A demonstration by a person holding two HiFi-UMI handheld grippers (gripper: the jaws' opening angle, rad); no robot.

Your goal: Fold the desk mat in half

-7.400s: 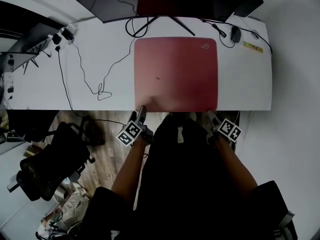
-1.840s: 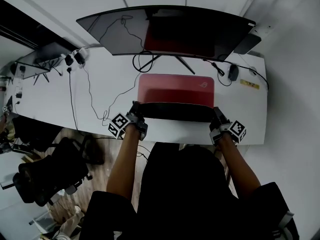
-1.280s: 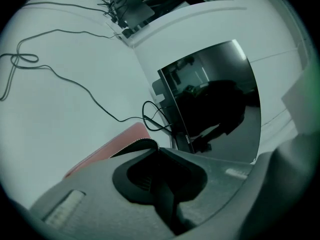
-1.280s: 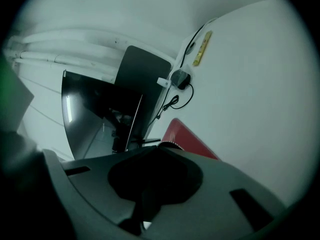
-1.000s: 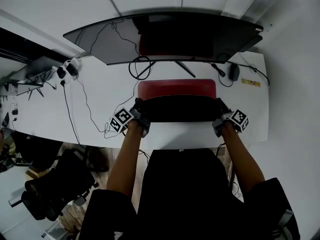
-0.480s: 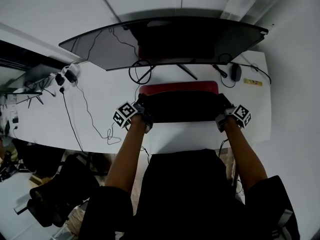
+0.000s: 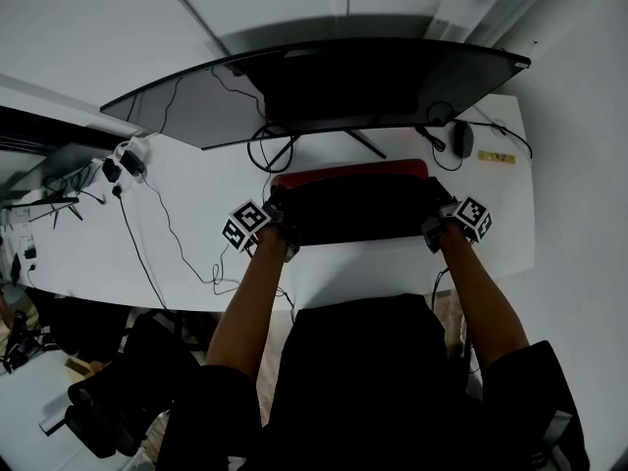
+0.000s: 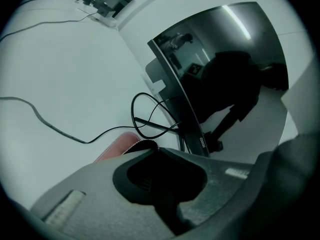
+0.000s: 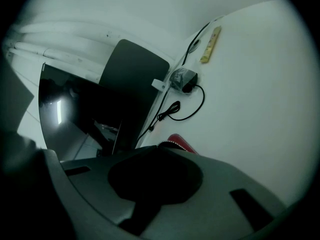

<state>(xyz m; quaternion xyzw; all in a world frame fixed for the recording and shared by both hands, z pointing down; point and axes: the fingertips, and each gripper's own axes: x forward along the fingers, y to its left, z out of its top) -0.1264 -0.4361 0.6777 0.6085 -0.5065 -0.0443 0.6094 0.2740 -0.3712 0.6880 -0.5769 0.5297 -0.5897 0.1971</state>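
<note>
One desk mat [image 7: 358, 209] is counted, lying on the white bench [image 7: 88, 234] just in front of the monitor stand. Its near half is held turned over towards the monitor, black underside up. Only a thin red strip of the top face is seen along the far edge.

Two hand-held grippers are counted, each with one marker cube. The left hand-held gripper [image 7: 277, 207] is clenched on the mat's left corner. In the left gripper view its tips [image 8: 152, 146] are seen pinching the stitched black corner, with red just beside it. The right hand-held gripper [image 7: 439, 210] is clenched on the right corner. In the right gripper view [image 9: 160, 146] a red corner is seen right past the tips.

One curved monitor [image 7: 324, 77] is counted, dark, with its left end over the bench. One mouse [image 7: 462, 143] and one yellow strip [image 7: 497, 157] are seen at the far right. Several cables [image 7: 167, 226] are spread on the left. The exact number cannot be told, as they cross under the monitor.

The near bench edge is hidden by the person's dark torso and both forearms. The monitor foot is partly covered by the mat. One office chair [image 7: 123, 405] is cut off at lower left. The print on the yellow strip and on the monitor edge is too small to read.
</note>
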